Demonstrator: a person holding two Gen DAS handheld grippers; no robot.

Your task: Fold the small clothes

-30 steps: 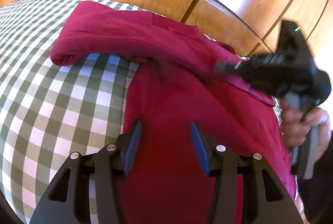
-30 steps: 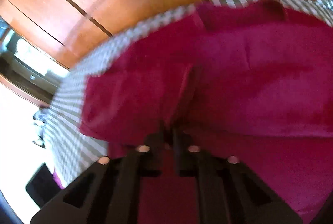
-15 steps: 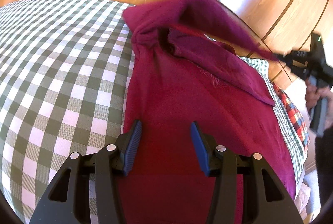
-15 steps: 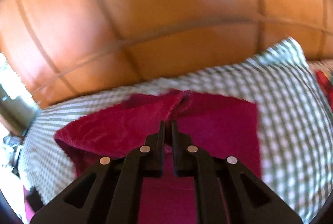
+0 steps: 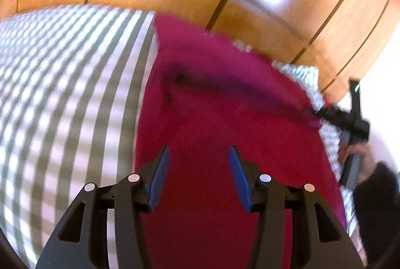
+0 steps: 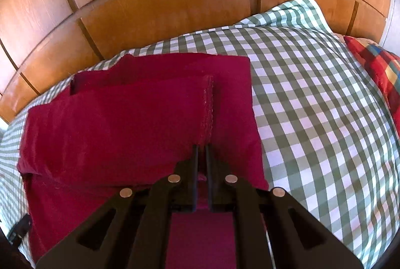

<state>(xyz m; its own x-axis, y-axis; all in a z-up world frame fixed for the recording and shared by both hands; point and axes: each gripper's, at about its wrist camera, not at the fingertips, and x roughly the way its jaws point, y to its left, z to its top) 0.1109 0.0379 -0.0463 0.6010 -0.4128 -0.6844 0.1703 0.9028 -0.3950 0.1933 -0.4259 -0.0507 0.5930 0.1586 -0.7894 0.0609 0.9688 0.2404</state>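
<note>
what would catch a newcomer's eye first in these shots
The magenta garment stands out first, spread over the green-and-white checked bedding in front of a glossy wooden headboard. Next comes the right hand-held gripper, shut on a stitched hem of the garment that is drawn across its body. The left hand-held gripper has open blue pads above the near part of the cloth, and a red plaid pillow peeks in at the right edge.

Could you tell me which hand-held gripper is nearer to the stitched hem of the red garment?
Right. The right hand-held gripper is shut on the red garment at its stitched hem. The left hand-held gripper hangs open over plain fabric, apart from that hem.
</note>
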